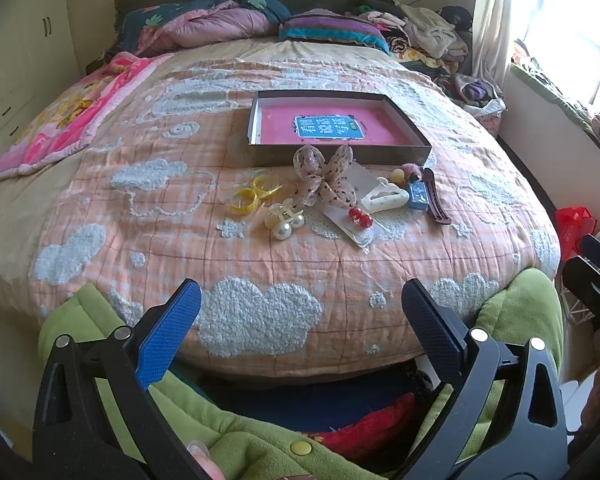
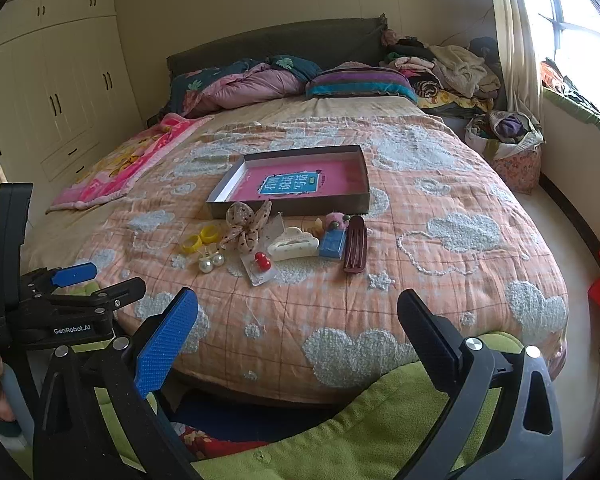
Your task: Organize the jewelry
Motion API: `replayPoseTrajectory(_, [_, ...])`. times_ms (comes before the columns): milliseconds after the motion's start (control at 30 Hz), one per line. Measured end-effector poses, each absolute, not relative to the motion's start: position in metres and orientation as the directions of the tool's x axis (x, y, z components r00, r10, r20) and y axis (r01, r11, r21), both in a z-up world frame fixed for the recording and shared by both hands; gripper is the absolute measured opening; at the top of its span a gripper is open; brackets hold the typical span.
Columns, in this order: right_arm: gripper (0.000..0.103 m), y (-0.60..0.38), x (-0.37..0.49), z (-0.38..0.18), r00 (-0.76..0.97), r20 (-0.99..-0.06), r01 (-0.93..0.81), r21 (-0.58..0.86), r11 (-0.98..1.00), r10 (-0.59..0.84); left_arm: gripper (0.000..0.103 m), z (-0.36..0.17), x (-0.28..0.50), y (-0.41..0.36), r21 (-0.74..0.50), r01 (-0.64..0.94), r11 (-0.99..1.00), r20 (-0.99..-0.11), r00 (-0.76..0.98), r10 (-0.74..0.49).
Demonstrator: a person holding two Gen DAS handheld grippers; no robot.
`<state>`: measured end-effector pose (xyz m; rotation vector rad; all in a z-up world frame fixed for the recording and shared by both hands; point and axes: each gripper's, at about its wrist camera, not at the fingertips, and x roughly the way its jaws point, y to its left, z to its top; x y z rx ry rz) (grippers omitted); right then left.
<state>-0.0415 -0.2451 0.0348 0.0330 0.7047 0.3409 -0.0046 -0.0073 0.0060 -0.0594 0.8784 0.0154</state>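
Both the left tongs (image 1: 300, 308) and the right tongs (image 2: 298, 316) gape wide and empty, low over the near edge of the bed (image 2: 440, 280). Ahead of them, mid-quilt, the accessories lie in a row running left to right: yellow rings (image 1: 252, 196), pearl clip (image 1: 286, 222), spotted bow (image 1: 324, 182), red-bead card (image 1: 358, 220), white claw clip (image 2: 292, 244), blue box (image 2: 333, 245), and maroon barrette (image 2: 355, 250) pointing away. Just beyond them the shallow tray (image 1: 400, 154) lies broadside. Nothing stands between tongs and row.
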Motion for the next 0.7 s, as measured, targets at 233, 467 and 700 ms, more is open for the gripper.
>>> replayPoseTrajectory(233, [0.099, -0.245, -0.0427, 0.035, 0.714, -0.625, -0.296, 0.137, 0.945, 0.315, 0.094, 0.0072, -0.0052, -0.0068, -0.048, -0.035, 0.998, -0.768, 0.641, -0.014])
replayPoseTrajectory(467, [0.099, -0.2451, -0.0432, 0.0349, 0.715, -0.624, -0.297, 0.138, 0.945, 0.316, 0.094, 0.0079, -0.0053, -0.0068, -0.046, -0.037, 0.998, -0.768, 0.641, -0.012])
replayPoseTrajectory(700, [0.099, -0.245, -0.0435, 0.0348, 0.715, -0.623, -0.298, 0.137, 0.945, 0.316, 0.094, 0.008, -0.0054, -0.0069, -0.047, -0.037, 0.998, -0.767, 0.642, -0.012])
